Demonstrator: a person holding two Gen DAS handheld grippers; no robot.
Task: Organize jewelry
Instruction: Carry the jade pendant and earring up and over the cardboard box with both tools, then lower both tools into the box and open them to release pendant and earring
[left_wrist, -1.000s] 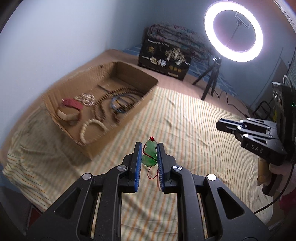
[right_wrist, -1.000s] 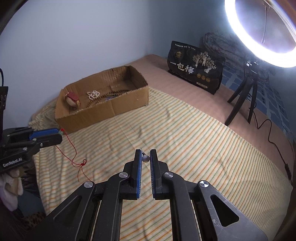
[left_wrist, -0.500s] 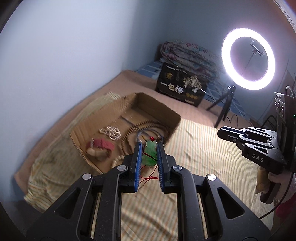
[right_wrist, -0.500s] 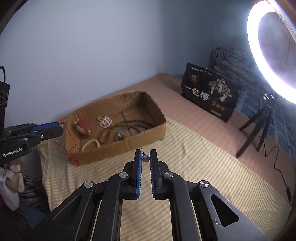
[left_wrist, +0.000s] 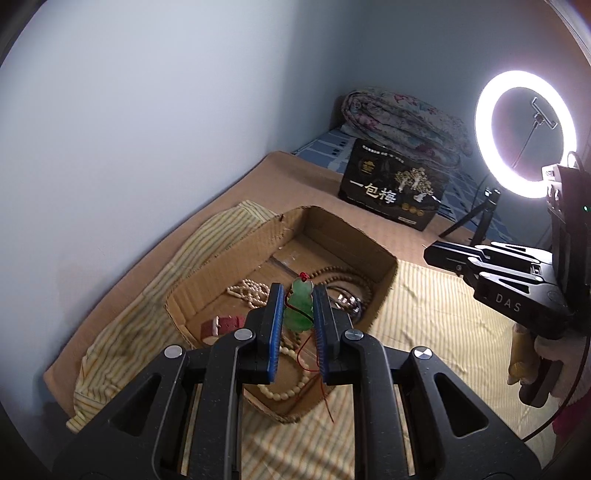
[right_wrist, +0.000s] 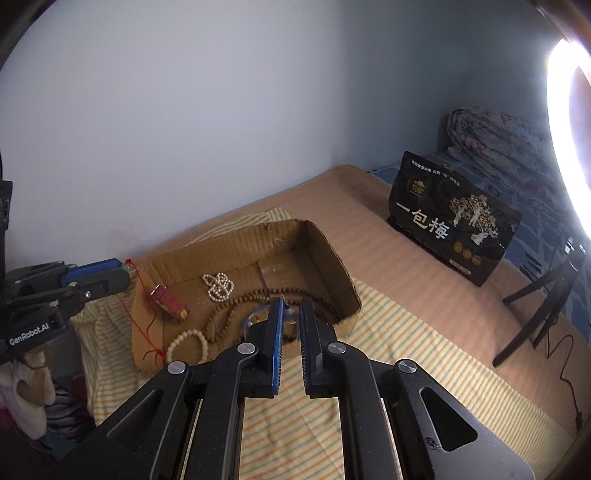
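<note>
My left gripper (left_wrist: 297, 288) is shut on a green gourd pendant (left_wrist: 300, 310), whose red cord (left_wrist: 320, 373) dangles below. It hangs over the near end of the open cardboard box (left_wrist: 351, 230). The box holds a white bead bracelet (left_wrist: 291, 387), a brown bead necklace (left_wrist: 345, 273), a pearl cluster (left_wrist: 245, 291) and a red bracelet (left_wrist: 225, 325). My right gripper (right_wrist: 291, 301) is shut on a small grey bead (right_wrist: 290, 314) above the box's front wall (right_wrist: 349, 295). The left gripper (right_wrist: 123, 271) shows at the left of the right wrist view, the right gripper (left_wrist: 430, 254) at the right of the left wrist view.
The box stands on a striped cloth (right_wrist: 406, 350) over a tan bed, close to the wall. A black printed bag (left_wrist: 393, 192) stands behind it, with a folded quilt (left_wrist: 402, 118) beyond. A lit ring light (left_wrist: 524, 133) on a tripod stands at the right.
Both grippers have travelled toward the box and risen slightly, each keeping its grip. The pendant and the bead, earlier over the striped cloth, now hang over the box.
</note>
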